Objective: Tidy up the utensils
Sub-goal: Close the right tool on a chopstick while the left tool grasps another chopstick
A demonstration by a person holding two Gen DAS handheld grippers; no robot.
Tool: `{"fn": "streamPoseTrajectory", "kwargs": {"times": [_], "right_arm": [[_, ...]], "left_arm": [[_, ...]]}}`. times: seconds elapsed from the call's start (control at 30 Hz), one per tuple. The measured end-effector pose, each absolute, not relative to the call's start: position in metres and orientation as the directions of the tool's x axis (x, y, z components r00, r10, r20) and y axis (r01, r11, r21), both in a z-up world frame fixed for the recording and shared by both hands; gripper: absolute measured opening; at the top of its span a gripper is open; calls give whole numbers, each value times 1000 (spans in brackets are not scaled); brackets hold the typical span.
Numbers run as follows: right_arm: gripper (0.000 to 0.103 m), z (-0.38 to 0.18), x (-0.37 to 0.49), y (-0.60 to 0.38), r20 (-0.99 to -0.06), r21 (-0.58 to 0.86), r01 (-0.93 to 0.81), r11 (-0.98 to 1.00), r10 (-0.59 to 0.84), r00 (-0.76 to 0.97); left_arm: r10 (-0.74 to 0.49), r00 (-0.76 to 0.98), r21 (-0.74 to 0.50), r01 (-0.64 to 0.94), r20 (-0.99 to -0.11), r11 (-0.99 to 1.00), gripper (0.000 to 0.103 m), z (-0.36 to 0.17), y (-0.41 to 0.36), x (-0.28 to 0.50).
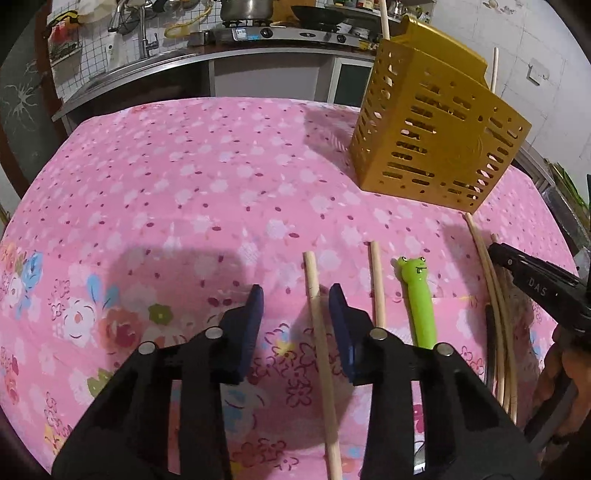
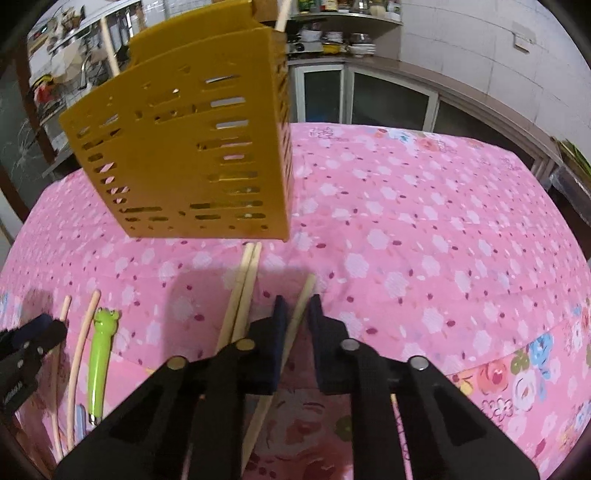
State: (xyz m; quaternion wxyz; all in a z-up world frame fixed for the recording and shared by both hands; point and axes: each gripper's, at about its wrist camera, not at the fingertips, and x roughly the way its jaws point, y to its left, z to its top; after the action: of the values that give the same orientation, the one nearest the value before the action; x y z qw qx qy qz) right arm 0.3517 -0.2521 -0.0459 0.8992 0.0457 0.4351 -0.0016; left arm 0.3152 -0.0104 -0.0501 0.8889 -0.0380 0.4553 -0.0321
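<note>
On the pink flowered cloth, a pale wooden chopstick (image 1: 318, 332) lies between the jaws of my left gripper (image 1: 295, 291), which is open; the pads stand clear of it on both sides. To its right lie a second chopstick (image 1: 377, 284) and a green frog-headed utensil (image 1: 419, 295). My right gripper (image 2: 297, 301) is open only narrowly around a slanted chopstick (image 2: 301, 306), with slim gaps showing at the pads. Two more chopsticks (image 2: 242, 295) lie just left of it. The perforated yellow utensil holder (image 2: 184, 147) stands behind, with chopsticks (image 1: 384, 18) sticking out of its top.
The table cloth (image 1: 184, 184) falls away at the far edge. Behind it are a kitchen counter with a sink and gas stove (image 1: 258, 33), and cabinets (image 2: 388, 99) along the wall. The left gripper's tip (image 2: 48, 325) shows at the right wrist view's left edge.
</note>
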Motion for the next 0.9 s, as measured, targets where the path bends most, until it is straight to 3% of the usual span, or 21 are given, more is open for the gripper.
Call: {"fn": "streamPoseTrajectory", "kwargs": {"times": [0.3, 0.9], "right_arm": [[11, -44, 338, -266, -804, 134, 20, 991, 97, 587], [11, -46, 356, -263, -834, 113, 36, 993, 75, 547]], "left_arm": [[-103, 554, -91, 50, -826, 995, 13, -50, -17, 321], [-139, 520, -136, 43, -843, 990, 5, -51, -11, 330]]}}
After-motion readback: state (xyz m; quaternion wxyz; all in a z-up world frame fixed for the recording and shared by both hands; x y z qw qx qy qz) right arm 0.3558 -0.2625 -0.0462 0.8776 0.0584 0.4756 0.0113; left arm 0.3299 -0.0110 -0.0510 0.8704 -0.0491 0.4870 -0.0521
